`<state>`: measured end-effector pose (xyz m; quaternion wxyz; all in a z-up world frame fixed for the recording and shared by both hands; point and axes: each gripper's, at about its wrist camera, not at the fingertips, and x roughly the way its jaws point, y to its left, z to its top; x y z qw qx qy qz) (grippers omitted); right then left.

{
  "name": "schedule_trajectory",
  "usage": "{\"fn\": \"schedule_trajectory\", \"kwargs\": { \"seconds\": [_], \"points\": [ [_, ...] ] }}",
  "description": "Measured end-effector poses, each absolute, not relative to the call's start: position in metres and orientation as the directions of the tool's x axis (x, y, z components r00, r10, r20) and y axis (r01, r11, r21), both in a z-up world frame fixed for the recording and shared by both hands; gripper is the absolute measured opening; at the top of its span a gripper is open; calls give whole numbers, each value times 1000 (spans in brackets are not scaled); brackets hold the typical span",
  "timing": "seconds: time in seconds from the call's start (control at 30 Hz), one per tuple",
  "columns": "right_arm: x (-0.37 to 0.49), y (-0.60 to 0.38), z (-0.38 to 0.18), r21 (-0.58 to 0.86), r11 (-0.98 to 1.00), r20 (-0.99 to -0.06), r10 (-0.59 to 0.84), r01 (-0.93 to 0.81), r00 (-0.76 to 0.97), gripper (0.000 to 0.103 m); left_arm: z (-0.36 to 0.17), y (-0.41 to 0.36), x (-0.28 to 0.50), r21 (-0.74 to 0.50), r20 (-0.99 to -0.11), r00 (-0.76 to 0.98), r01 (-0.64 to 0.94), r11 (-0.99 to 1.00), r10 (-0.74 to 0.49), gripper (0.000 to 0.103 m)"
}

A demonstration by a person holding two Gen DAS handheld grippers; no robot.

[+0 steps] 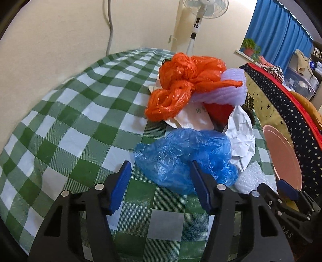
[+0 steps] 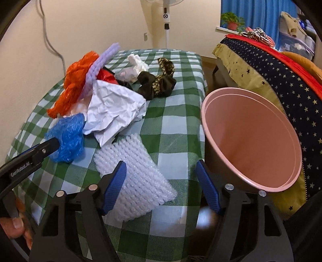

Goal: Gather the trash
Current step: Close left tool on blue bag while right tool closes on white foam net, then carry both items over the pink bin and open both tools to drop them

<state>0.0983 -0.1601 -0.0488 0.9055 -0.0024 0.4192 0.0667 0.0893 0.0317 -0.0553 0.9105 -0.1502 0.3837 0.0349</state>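
Observation:
Trash lies on a green checked tablecloth (image 1: pixel 70 121): a blue plastic bag (image 1: pixel 181 155), an orange plastic bag (image 1: pixel 181 84), lilac foam (image 1: pixel 231 88), crumpled white paper (image 1: pixel 241 139) and clear bubble wrap (image 2: pixel 136 177). My left gripper (image 1: pixel 159 173) is open, its jaws on either side of the blue bag's near edge. My right gripper (image 2: pixel 161 173) is open and empty above the bubble wrap, beside a pink bin (image 2: pixel 251 141). The left gripper also shows in the right wrist view (image 2: pixel 48 149) at the blue bag (image 2: pixel 68 137).
A black and gold cloth (image 2: pixel 159 80) and a white plastic bag (image 2: pixel 134 66) lie at the table's far end. A bed with a starred cover (image 2: pixel 281 80) stands right of the bin. A fan (image 2: pixel 166 18) stands behind the table.

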Motion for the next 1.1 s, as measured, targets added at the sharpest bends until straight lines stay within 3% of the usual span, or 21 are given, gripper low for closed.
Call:
{"fn": "schedule_trajectory", "kwargs": {
  "seconds": [0.23, 0.4, 0.5, 0.57, 0.77, 1.1],
  "points": [
    [97, -157, -49, 30, 990, -756, 114, -140, 644, 57, -59, 28, 92, -233, -731, 680, -167, 958, -60, 42],
    [94, -157, -46, 13, 989, -749, 109, -150, 654, 38, -61, 28, 92, -228, -741, 667, -149, 962, -73, 12],
    [92, -159, -45, 10, 988, -747, 108, -152, 656, 31, -58, 25, 90, -223, -735, 675, -142, 964, -71, 5],
    [91, -160, -43, 7, 989, -744, 103, -147, 661, 24, -55, 24, 88, -219, -727, 683, -136, 966, -69, 4],
    [88, -170, -37, 12, 994, -730, 84, -110, 678, 15, -48, 24, 83, -220, -718, 693, -127, 967, -72, 2],
    [78, -179, -12, 18, 996, -657, 79, -88, 749, 13, -27, 18, 70, -189, -664, 745, -87, 978, -62, 1]
  ]
}}
